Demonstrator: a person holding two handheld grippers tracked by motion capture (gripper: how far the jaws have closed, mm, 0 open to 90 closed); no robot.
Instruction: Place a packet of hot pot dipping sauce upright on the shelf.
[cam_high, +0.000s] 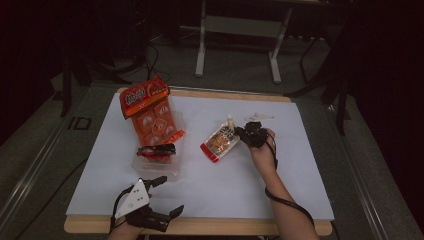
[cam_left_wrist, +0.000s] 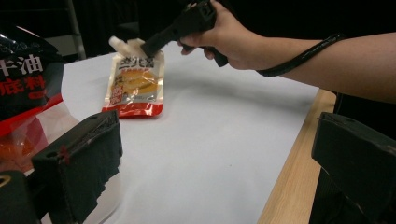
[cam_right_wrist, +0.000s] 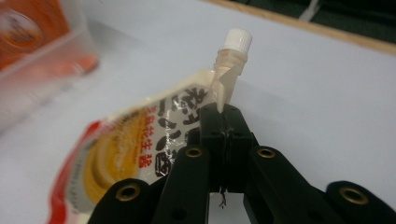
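A spouted sauce pouch (cam_high: 220, 141) with a white cap and a red bottom edge lies near the middle of the white sheet. My right gripper (cam_high: 242, 131) is shut on the pouch's top edge just below the spout (cam_right_wrist: 229, 60); the pouch (cam_right_wrist: 140, 154) hangs to the left of the jaws. In the left gripper view the right gripper (cam_left_wrist: 150, 45) pinches the pouch (cam_left_wrist: 136, 86) at its top, the bottom edge still on the sheet. My left gripper (cam_high: 162, 196) stands open near the table's front edge with nothing between its fingers (cam_left_wrist: 84, 154).
A clear plastic tray (cam_high: 159, 167) at the left holds orange-red snack packs (cam_high: 150, 112) and a dark red packet (cam_high: 156, 150). A small clear wrapper (cam_high: 260, 117) lies behind the right hand. The wooden table edge (cam_high: 300, 227) runs along the front.
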